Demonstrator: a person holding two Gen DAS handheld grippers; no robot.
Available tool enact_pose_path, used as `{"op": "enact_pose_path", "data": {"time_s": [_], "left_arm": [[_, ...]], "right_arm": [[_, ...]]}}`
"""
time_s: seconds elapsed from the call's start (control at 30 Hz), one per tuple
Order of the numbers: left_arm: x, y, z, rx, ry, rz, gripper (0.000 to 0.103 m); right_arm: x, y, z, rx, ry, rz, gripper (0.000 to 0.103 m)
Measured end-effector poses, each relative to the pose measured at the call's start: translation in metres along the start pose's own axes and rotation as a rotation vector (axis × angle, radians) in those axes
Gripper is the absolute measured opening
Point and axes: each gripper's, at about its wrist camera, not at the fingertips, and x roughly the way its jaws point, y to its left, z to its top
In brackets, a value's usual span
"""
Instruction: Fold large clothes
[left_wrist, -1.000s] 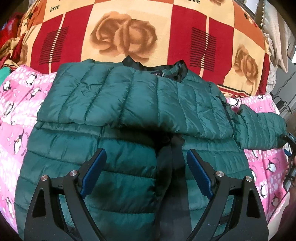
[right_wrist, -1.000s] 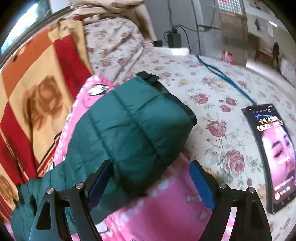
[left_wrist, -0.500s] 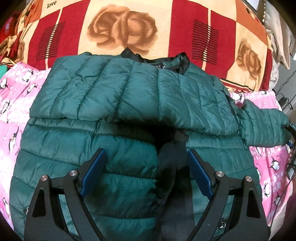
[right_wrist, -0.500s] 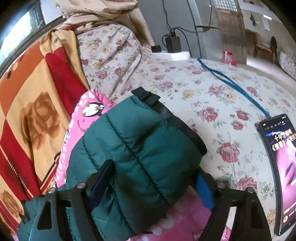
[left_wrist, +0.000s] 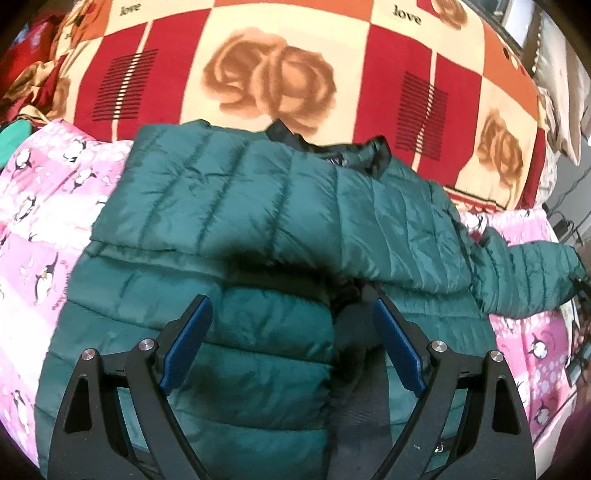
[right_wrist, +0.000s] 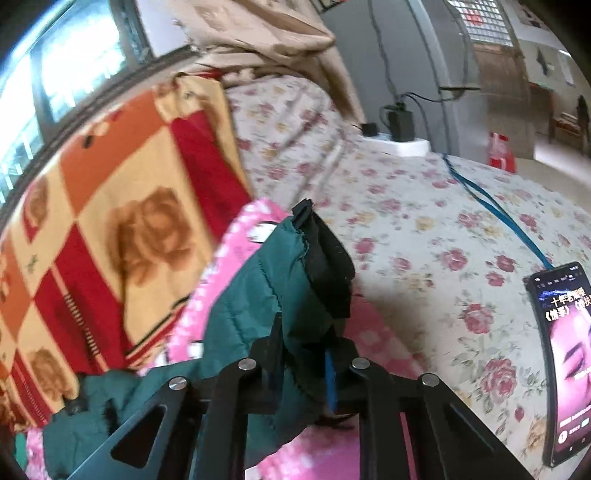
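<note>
The green puffer jacket (left_wrist: 258, 266) fills the centre and lower half of your left wrist view, lying front-up on the pink penguin blanket (left_wrist: 40, 206), with the rose-patterned blanket (left_wrist: 266, 74) across the top of the frame. One sleeve (left_wrist: 236, 206) is already laid across the chest, from upper left toward the collar. The other sleeve (left_wrist: 528, 273) runs out to the right edge of the frame, not yet folded in. Judged from this, you are roughly a third of the way: one sleeve is done, and the second sleeve and the body folds remain.

In your right wrist view that second sleeve (right_wrist: 258, 317) sits at centre. Your right gripper (right_wrist: 303, 369) is clamped on it just behind the black cuff (right_wrist: 328, 266), which stands up above the jaws. Your left gripper (left_wrist: 291, 343) hovers wide apart over the jacket's lower front and grips nothing.

The floral bedsheet (right_wrist: 424, 236) occupies the right half of that view, and a phone (right_wrist: 565, 354) with a lit screen lies at its right edge, well apart from the sleeve.

No containers appear in either view.
</note>
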Motion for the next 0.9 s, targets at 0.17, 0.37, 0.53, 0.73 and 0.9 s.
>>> {"op": "enact_pose_path", "data": {"time_s": [0.17, 0.37, 0.53, 0.73, 0.9], "left_arm": [[-0.014, 0.014, 0.003, -0.024, -0.034, 0.004, 0.089], [-0.026, 0.035, 0.005, -0.083, -0.054, -0.001, 0.088], [-0.033, 0.046, 0.005, -0.112, -0.067, -0.008, 0.089], [-0.039, 0.05, 0.005, -0.099, -0.08, 0.001, 0.088], [-0.042, 0.058, 0.004, -0.116, -0.084, -0.001, 0.088]], "right_arm": [[-0.015, 0.017, -0.003, 0.011, -0.006, 0.094, 0.014], [-0.033, 0.057, -0.009, -0.051, -0.006, 0.182, 0.014], [-0.041, 0.104, -0.02, -0.127, 0.018, 0.257, 0.014], [-0.042, 0.165, -0.044, -0.214, 0.076, 0.357, 0.014], [-0.035, 0.213, -0.073, -0.262, 0.137, 0.424, 0.014]]}}
